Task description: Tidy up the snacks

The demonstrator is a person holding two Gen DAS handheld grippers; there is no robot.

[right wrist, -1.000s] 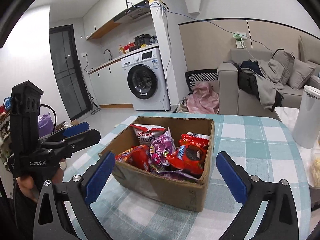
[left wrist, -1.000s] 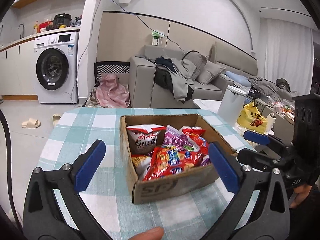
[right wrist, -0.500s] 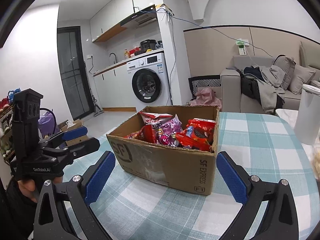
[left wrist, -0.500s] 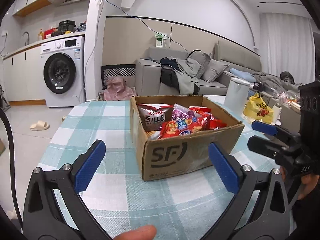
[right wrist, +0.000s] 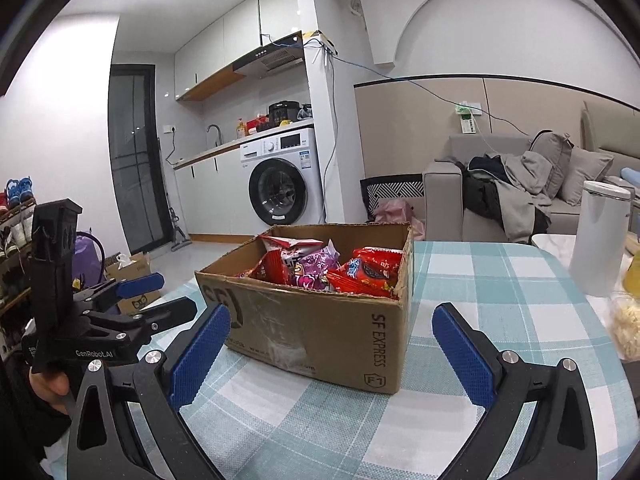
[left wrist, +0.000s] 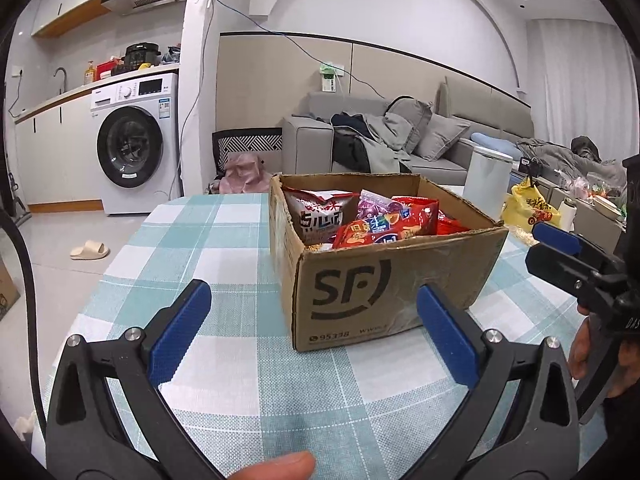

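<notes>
An open cardboard SF box (left wrist: 384,284) stands on the checked tablecloth (left wrist: 208,248), full of snack bags: a white and red bag (left wrist: 320,212), a purple bag (left wrist: 374,206) and red bags (left wrist: 384,228). The box (right wrist: 320,328) and its red bags (right wrist: 368,272) also show in the right wrist view. My left gripper (left wrist: 312,332) is open and empty, low over the table in front of the box. My right gripper (right wrist: 332,344) is open and empty, near the box's right corner. Each gripper shows in the other's view: the right (left wrist: 568,252), the left (right wrist: 148,300).
A white bin (right wrist: 600,236) stands beyond the table's right edge, by a yellow bag (left wrist: 528,208). A clear bag of pale snacks (right wrist: 628,328) lies at the right. A sofa (left wrist: 400,144) and washing machine (left wrist: 132,148) stand behind.
Both grippers have dropped lower toward the table, so the box is seen from the side instead of from above. Both stayed open.
</notes>
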